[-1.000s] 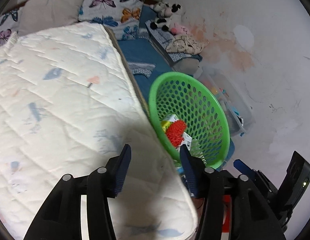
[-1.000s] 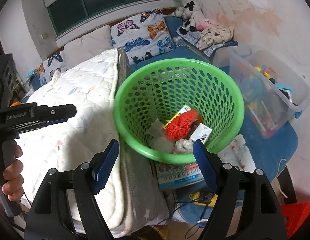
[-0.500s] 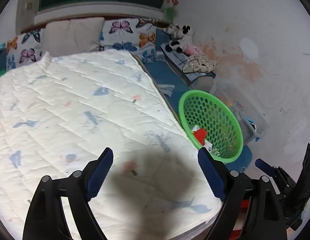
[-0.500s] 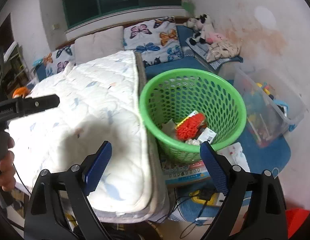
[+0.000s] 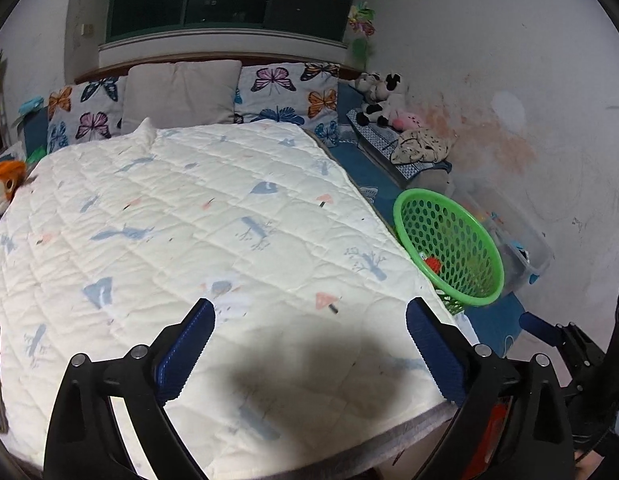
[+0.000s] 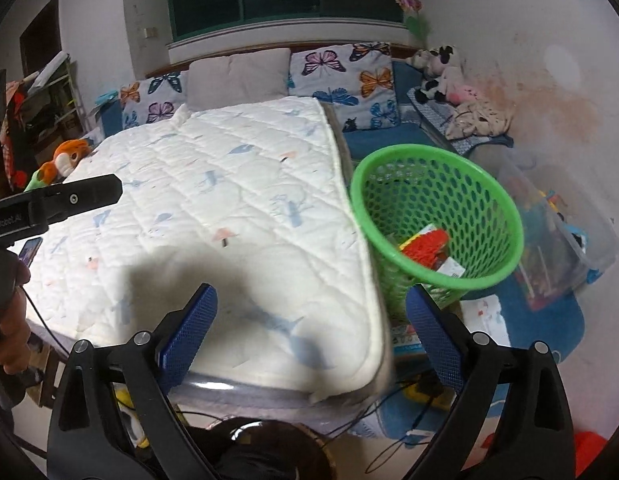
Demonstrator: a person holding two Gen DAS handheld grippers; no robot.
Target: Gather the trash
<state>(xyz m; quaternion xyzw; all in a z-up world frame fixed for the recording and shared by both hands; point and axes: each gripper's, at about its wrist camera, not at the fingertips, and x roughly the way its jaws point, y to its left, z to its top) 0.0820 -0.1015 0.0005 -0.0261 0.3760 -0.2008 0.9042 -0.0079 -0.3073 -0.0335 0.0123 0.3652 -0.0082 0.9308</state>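
Observation:
A green perforated basket [image 6: 485,196] stands on the floor beside the bed's right edge; it also shows in the left wrist view [image 5: 469,236]. It holds a red crumpled piece [image 6: 425,246], a small white box [image 6: 451,269] and other scraps. My left gripper [image 5: 309,344] is open and empty above the foot of the white quilt [image 5: 189,220]. My right gripper [image 6: 311,330] is open and empty above the quilt's corner, left of the basket. The left gripper's body [image 6: 57,202] shows at the left of the right wrist view.
Butterfly pillows [image 5: 289,92] and a grey pillow line the headboard. Plush toys [image 5: 379,96] and a clear storage bin [image 6: 561,236] sit along the right wall. A phone [image 6: 29,250] lies on the quilt's left edge. Cables and papers lie on the blue floor mat [image 6: 549,332].
Both grippers have pulled back and up from the basket, so more of the bed shows. The left gripper's jaws have opened wider.

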